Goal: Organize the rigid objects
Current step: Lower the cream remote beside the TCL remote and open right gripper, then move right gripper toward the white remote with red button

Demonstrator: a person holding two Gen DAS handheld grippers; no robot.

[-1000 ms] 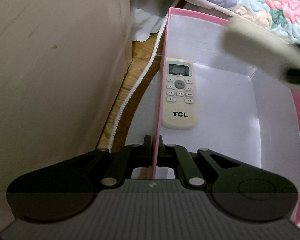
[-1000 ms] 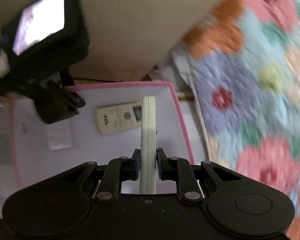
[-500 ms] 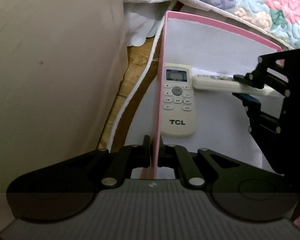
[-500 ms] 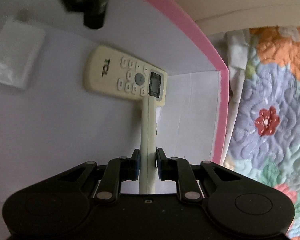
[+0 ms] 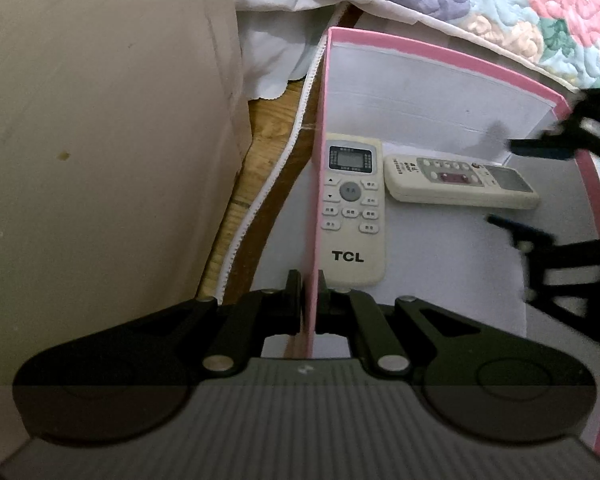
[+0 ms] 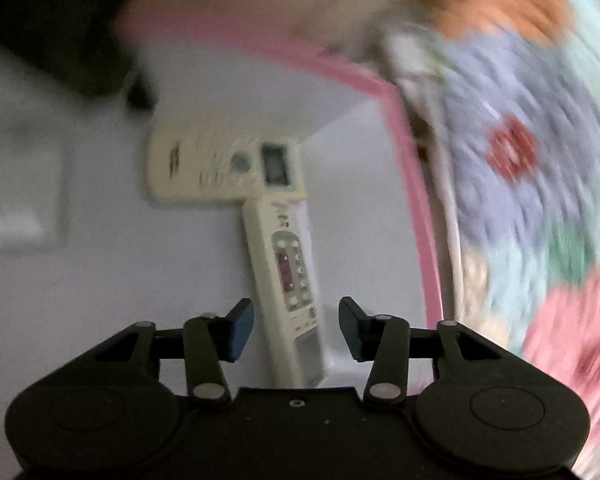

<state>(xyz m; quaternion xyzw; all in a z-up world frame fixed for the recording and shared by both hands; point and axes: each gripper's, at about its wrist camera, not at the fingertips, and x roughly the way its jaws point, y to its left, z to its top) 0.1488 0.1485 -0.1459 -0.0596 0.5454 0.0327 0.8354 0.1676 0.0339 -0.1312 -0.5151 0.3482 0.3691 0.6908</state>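
A pink-rimmed box (image 5: 440, 54) with a white inside holds two cream remotes. The TCL remote (image 5: 350, 208) lies along the box's left wall. The second remote (image 5: 458, 182) lies flat across the box floor, one end by the TCL remote's screen. My left gripper (image 5: 310, 296) is shut on the box's left wall (image 5: 319, 184). My right gripper (image 6: 296, 330) hangs over the second remote (image 6: 288, 288); its jaws are opening and the blue pads stand clear of the remote on both sides. In the left wrist view the right gripper (image 5: 500, 184) shows blurred at the right.
A flowered quilt (image 5: 500, 8) lies behind and beside the box. A beige panel (image 5: 100, 140) stands to the left, with a strip of wooden floor (image 5: 260, 160) and a white cord (image 5: 268, 184) between it and the box. A small white packet (image 6: 20, 196) lies in the box.
The right gripper came down into the box with the second remote held on edge, then opened; the remote now lies flat on the box floor. The left gripper kept its hold on the wall.
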